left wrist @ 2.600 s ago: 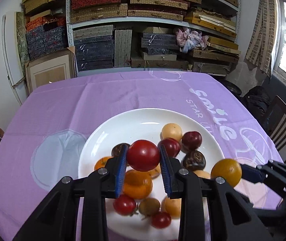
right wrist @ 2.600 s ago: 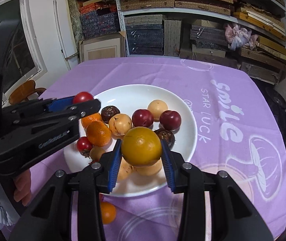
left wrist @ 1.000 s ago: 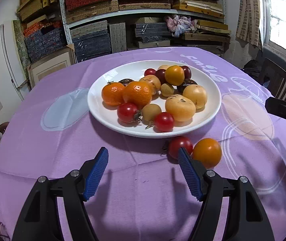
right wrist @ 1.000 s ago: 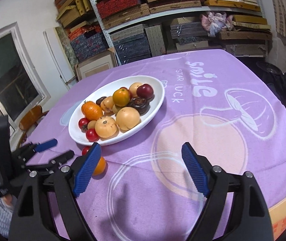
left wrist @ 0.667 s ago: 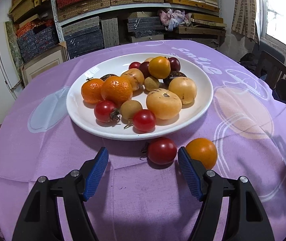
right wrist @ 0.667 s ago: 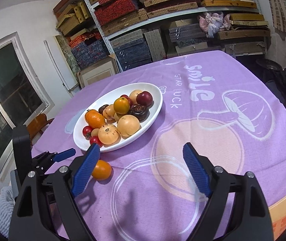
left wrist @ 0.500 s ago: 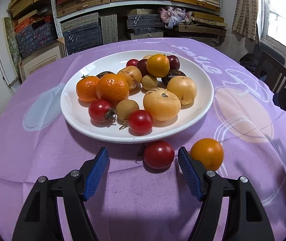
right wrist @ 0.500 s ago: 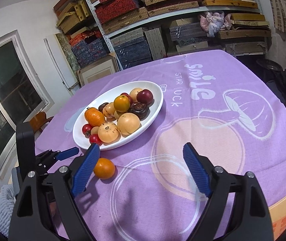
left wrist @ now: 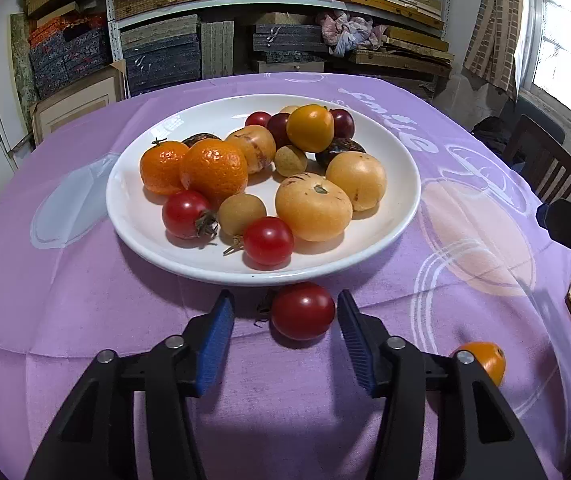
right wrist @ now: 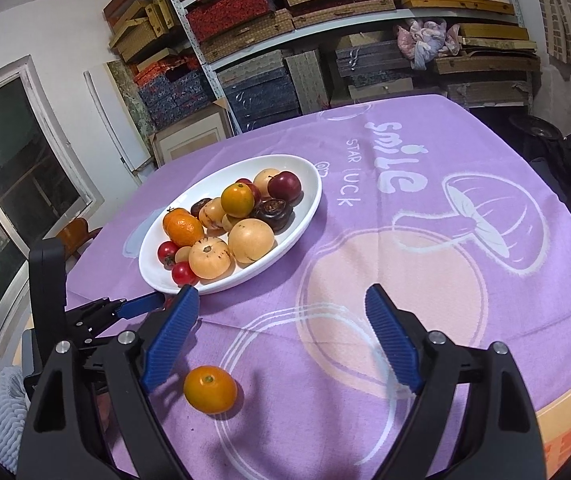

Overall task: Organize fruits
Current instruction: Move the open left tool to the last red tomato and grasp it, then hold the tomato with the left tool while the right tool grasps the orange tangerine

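A white plate (left wrist: 401, 220) on the purple tablecloth holds several fruits: oranges, red tomatoes, yellow and dark plums. It also shows in the right wrist view (right wrist: 309, 204). A red tomato (left wrist: 302, 311) lies on the cloth just in front of the plate, between the open jaws of my left gripper (left wrist: 285, 320). An orange fruit (right wrist: 210, 389) lies on the cloth near the front edge, by the left finger of my open, empty right gripper (right wrist: 281, 332). It shows in the left wrist view (left wrist: 483, 358) behind the right finger.
The table edge is close below both grippers. Shelves stacked with boxes (left wrist: 225, 8) stand behind the table. A wooden chair (left wrist: 545, 168) is at the right. A window (right wrist: 1, 184) is at the left. The right gripper's tip (left wrist: 569, 228) shows at the right edge.
Both grippers let go of their fruits on the plate and pulled back. My left gripper has since dropped and moved forward around the red tomato on the cloth. The right gripper has barely moved.
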The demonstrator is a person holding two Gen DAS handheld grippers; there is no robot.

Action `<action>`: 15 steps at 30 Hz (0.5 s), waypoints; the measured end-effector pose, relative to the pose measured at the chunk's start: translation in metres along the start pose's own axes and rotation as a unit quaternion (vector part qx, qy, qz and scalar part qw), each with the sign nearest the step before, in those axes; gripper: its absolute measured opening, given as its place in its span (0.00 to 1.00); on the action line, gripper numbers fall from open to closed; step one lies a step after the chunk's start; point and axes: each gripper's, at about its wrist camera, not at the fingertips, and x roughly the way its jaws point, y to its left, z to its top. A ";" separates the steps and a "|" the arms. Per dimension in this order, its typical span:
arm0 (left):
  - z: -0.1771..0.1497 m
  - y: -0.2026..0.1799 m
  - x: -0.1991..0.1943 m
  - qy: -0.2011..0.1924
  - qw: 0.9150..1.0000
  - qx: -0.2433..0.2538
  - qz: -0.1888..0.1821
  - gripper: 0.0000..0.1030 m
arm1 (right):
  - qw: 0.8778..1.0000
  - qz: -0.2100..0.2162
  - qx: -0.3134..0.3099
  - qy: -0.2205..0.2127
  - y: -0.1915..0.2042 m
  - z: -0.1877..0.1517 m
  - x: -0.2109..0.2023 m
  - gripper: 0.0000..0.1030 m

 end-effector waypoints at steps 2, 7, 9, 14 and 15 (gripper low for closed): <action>0.001 -0.003 0.002 0.004 1.000 0.003 -0.008 0.46 | 1.000 -0.001 0.000 0.001 0.000 0.000 0.000 0.81; 0.002 -0.003 0.005 0.007 1.000 -0.001 -0.021 0.38 | 1.000 0.000 0.000 0.002 0.000 0.001 0.001 0.81; 0.002 -0.002 0.005 0.007 1.000 -0.002 -0.022 0.38 | 1.000 0.001 -0.001 0.001 0.001 0.000 0.001 0.81; 0.000 -0.002 0.001 0.001 1.000 0.002 -0.021 0.36 | 1.000 0.003 -0.005 0.008 0.002 -0.001 0.004 0.81; -0.002 -0.002 -0.001 -0.001 1.000 0.003 -0.018 0.35 | 1.000 0.004 -0.008 0.010 0.004 -0.002 0.004 0.81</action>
